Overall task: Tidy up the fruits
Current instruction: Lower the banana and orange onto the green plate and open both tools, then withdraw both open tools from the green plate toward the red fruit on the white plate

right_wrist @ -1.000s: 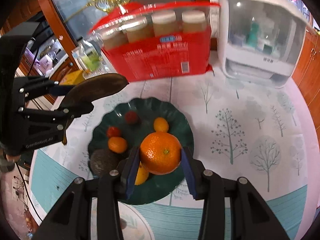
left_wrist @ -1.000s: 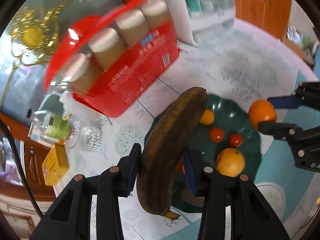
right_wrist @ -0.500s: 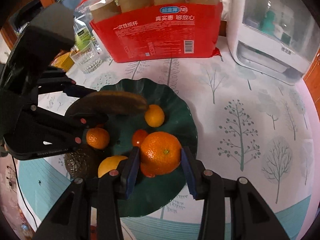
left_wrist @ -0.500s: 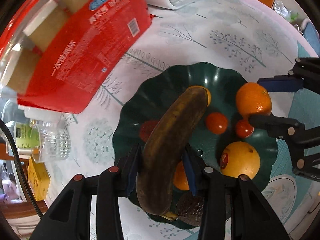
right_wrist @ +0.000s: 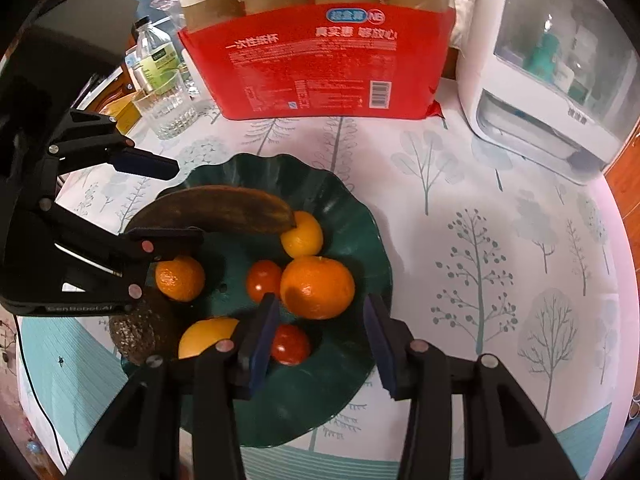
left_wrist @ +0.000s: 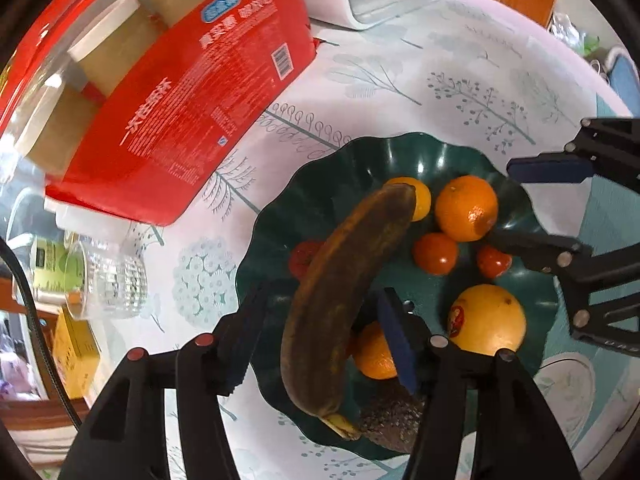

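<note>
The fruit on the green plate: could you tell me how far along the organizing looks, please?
Done: the small oranges, tomatoes, yellow fruit and avocado lie on the green plate. In hand: the left gripper is opening around the brown banana, and the right gripper is opening around the big orange; both fruits rest on the plate. Left: withdrawing both grippers.

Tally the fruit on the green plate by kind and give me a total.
Banana: 1
Oranges and tangerines: 4
Tomatoes: 3
Avocado: 1
Total: 9
</note>
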### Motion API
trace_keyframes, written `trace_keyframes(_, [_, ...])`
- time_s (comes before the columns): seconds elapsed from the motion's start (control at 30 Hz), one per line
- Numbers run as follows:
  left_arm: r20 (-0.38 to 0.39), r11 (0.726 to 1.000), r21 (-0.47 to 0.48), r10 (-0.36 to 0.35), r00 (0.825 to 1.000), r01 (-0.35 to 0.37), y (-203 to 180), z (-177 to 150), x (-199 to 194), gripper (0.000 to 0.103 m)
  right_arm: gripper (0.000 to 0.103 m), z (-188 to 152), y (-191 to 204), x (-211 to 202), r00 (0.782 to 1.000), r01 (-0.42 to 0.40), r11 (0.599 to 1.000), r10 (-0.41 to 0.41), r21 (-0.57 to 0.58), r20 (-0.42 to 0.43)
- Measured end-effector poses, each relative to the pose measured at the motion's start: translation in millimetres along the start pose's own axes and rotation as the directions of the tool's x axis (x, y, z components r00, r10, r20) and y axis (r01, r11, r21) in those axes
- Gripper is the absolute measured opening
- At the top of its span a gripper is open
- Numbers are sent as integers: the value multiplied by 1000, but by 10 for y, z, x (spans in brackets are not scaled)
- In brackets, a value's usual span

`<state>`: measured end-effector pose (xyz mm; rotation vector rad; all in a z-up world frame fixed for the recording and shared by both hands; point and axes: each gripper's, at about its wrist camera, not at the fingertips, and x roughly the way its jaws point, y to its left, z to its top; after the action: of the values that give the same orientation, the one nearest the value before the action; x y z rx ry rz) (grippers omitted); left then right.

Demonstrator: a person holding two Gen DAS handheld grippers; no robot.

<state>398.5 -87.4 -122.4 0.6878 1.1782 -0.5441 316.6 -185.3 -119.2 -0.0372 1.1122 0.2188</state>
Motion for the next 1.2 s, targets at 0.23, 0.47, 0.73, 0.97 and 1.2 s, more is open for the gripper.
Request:
trace_keyframes(0.23, [43, 997, -67, -22, 999, 25, 7, -164, -254, 64, 46, -24, 57, -75, 1000, -22, 1000, 22, 12, 12])
trace_keyframes(0.47, [68, 990, -138, -28, 997, 38, 13, -348, -504, 65, 46, -76, 146, -252, 999, -31, 999, 31, 9, 31])
trace_keyframes(0.73, [95, 974, -221, -26, 995, 46, -23, -578, -793, 65, 46, -143, 237, -583, 997, -34, 999, 33, 14, 69])
trace_keyframes(0.97, [109, 955, -291, -26, 994, 57, -125, -848, -1025, 65, 46, -269, 355, -866, 995, -30, 999, 29, 12, 95])
trace_keyframes(1.2, [141, 937, -344, -14, 990, 62, -234, -1118, -1322, 71, 46, -417, 506, -1132, 992, -39, 999, 38, 14, 118])
